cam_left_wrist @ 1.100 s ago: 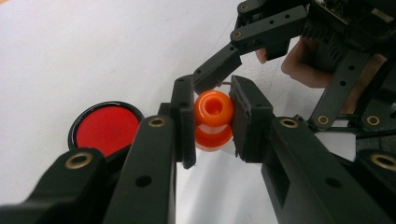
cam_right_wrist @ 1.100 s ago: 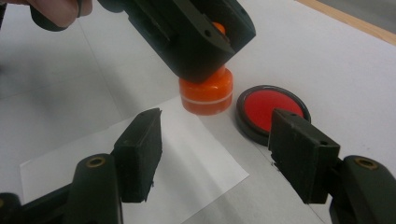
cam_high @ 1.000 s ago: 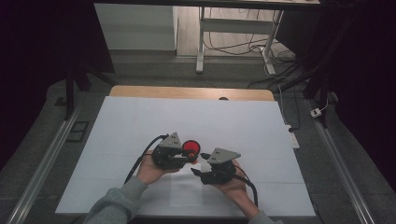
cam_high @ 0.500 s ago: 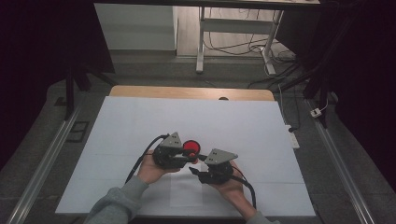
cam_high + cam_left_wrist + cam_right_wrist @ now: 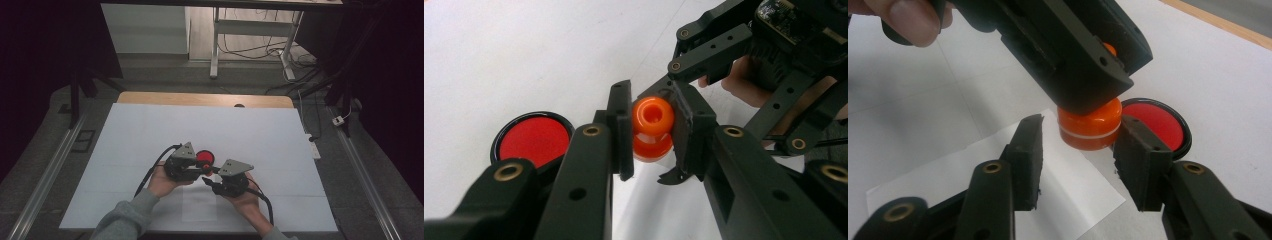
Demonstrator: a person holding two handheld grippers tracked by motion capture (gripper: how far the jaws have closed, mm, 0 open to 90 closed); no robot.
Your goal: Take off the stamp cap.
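A small orange piece [image 5: 653, 117] with a ring-shaped top hangs just above the table, and my left gripper [image 5: 651, 130] is shut on its upper part. Its lower part is an orange cylinder [image 5: 1089, 131] with a pale seam. My right gripper [image 5: 1080, 145] has just been closing around that cylinder. Its left pad still stands off with a gap, and its right pad is at the cylinder's edge. In the high view the two grippers, left [image 5: 204, 168] and right [image 5: 209, 180], meet tip to tip near the table's front. A red disc [image 5: 1155, 122] in a black rim lies flat just behind them.
A white sheet covers the table [image 5: 250, 130], with a smaller paper slip [image 5: 199, 205] under the hands. The wooden far edge [image 5: 200, 99] and metal rails [image 5: 45, 175] border the work area. Table legs and cables lie on the floor beyond.
Both hands stay where they were. The right gripper's jaws look slightly narrower around the orange piece than a second ago.
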